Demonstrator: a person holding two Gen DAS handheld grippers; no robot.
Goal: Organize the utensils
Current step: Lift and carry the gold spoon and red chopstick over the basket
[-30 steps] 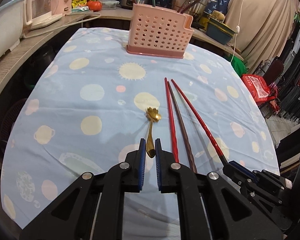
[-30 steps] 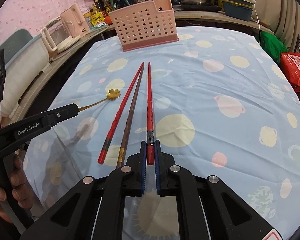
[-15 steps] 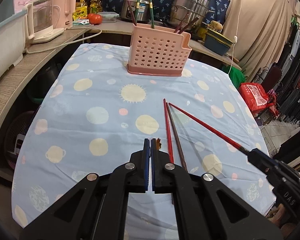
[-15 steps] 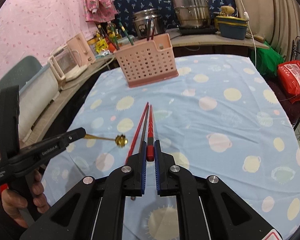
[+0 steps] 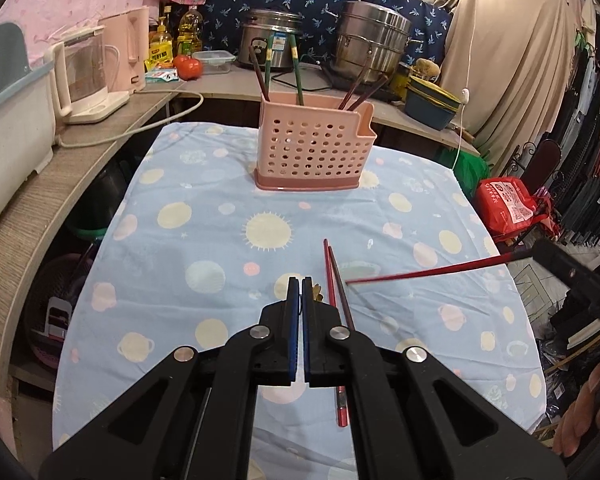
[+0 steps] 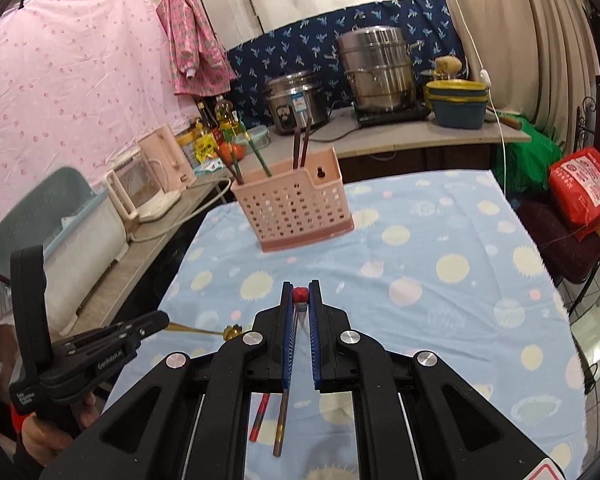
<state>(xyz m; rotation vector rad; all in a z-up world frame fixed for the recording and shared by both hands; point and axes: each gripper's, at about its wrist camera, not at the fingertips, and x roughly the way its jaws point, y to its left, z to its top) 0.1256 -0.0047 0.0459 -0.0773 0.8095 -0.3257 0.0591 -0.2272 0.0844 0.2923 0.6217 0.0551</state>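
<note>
My left gripper [image 5: 301, 282] is shut on a gold spoon, whose flower-shaped head [image 5: 315, 293] peeks past the fingers; it shows from the side in the right wrist view [image 6: 204, 331], held above the cloth. My right gripper [image 6: 299, 286] is shut on a red chopstick [image 6: 299, 295], seen end-on; in the left wrist view the red chopstick [image 5: 428, 273] is lifted and points left. A red chopstick [image 5: 332, 280] and a brown chopstick [image 5: 342, 292] lie side by side on the cloth. The pink perforated holder [image 5: 314, 148] stands at the table's far end with several chopsticks in it.
The table has a light blue spotted cloth [image 5: 204, 240]. A counter behind and to the left carries a kettle [image 5: 84, 76], a white bin [image 5: 12, 120], a rice cooker [image 5: 272, 44] and a steel pot [image 5: 370, 42]. A red bag [image 5: 508, 200] sits on the right.
Both grippers have risen from the table with their loads. The spoon is now held in the air. The red chopstick has left the other two and swung to point left.
</note>
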